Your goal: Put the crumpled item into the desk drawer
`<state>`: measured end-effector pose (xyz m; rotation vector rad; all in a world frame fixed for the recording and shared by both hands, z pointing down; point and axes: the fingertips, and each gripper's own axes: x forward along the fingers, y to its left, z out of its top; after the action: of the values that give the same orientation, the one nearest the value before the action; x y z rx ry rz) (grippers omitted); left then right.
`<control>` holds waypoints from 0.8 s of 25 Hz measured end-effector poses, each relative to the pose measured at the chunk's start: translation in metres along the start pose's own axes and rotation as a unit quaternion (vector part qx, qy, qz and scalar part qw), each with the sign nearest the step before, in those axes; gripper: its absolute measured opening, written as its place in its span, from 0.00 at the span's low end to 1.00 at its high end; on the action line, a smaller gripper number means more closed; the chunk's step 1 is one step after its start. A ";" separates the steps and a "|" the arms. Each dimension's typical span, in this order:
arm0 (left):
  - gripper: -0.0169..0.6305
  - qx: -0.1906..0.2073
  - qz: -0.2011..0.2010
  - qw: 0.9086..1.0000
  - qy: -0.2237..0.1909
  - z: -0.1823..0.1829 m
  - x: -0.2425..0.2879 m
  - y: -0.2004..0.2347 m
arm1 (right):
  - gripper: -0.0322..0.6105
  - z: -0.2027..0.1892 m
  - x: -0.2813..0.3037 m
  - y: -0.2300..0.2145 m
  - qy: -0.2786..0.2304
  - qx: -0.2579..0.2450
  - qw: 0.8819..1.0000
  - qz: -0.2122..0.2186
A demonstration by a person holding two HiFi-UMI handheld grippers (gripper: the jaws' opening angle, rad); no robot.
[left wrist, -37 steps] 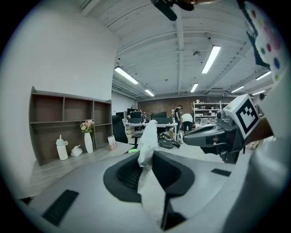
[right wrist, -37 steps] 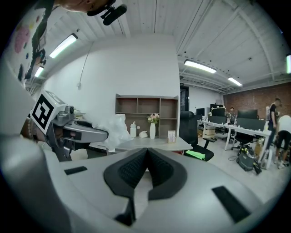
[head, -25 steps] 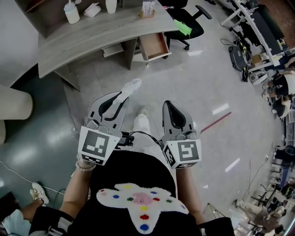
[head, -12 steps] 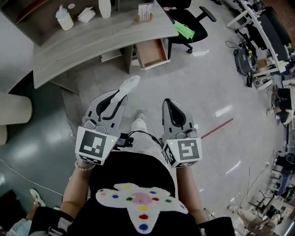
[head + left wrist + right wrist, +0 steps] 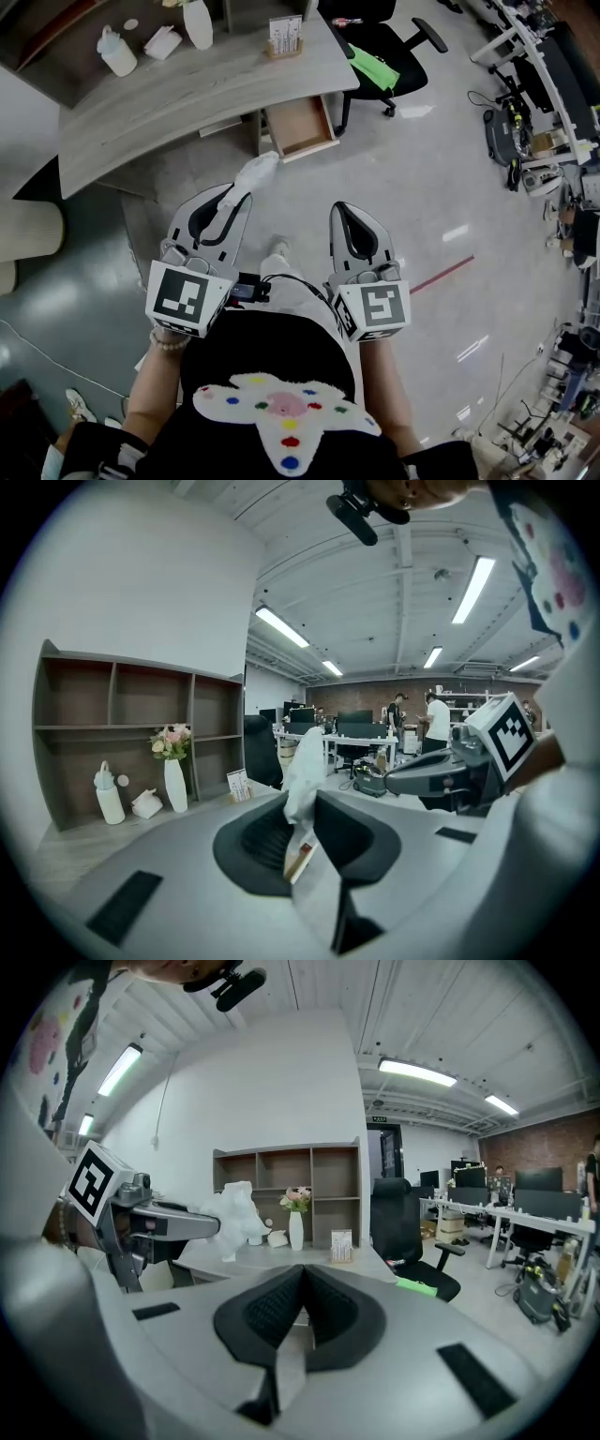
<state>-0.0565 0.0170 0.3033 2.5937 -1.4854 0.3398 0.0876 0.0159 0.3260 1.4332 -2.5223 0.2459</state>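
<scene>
A crumpled white item (image 5: pixel 255 173) sticks out past the tips of my left gripper (image 5: pixel 234 194), which is shut on it above the floor. In the left gripper view the crumpled item (image 5: pixel 302 766) stands pinched between the dark pads of the left gripper (image 5: pixel 305 803). My right gripper (image 5: pixel 343 210) is held beside it, shut with nothing in it; the right gripper (image 5: pixel 302 1279) shows its pads pressed together. The desk drawer (image 5: pixel 298 127) stands pulled open under the grey curved desk (image 5: pixel 187 89), ahead of both grippers.
A black office chair (image 5: pixel 384 42) with a green thing on its seat stands right of the drawer. On the desk are a white vase (image 5: pixel 197 23), a bottle (image 5: pixel 117 54) and a card holder (image 5: pixel 284 36). A red line (image 5: pixel 441 275) marks the floor; workbenches line the right.
The desk and open drawer have come closer to the grippers in the head view. Both grippers keep the same pose, the left still gripping the crumpled item.
</scene>
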 end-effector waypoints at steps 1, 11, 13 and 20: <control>0.14 0.000 0.002 1.000 0.001 0.001 0.007 0.002 | 0.05 0.000 0.006 -0.005 0.001 0.001 1.000 0.003; 0.14 -0.001 0.025 1.000 0.009 0.012 0.045 0.006 | 0.05 0.006 0.037 -0.041 0.003 0.006 1.000 0.027; 0.14 -0.003 0.028 1.000 0.012 0.012 0.048 0.008 | 0.05 0.005 0.040 -0.044 0.004 0.007 0.999 0.031; 0.14 -0.002 0.027 1.000 0.016 0.012 0.055 0.010 | 0.05 0.002 0.040 -0.053 0.009 0.015 1.000 0.022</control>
<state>-0.0366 -0.0366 0.3066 2.5370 -1.5458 0.3824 0.1134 -0.0448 0.3366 1.3817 -2.5484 0.3024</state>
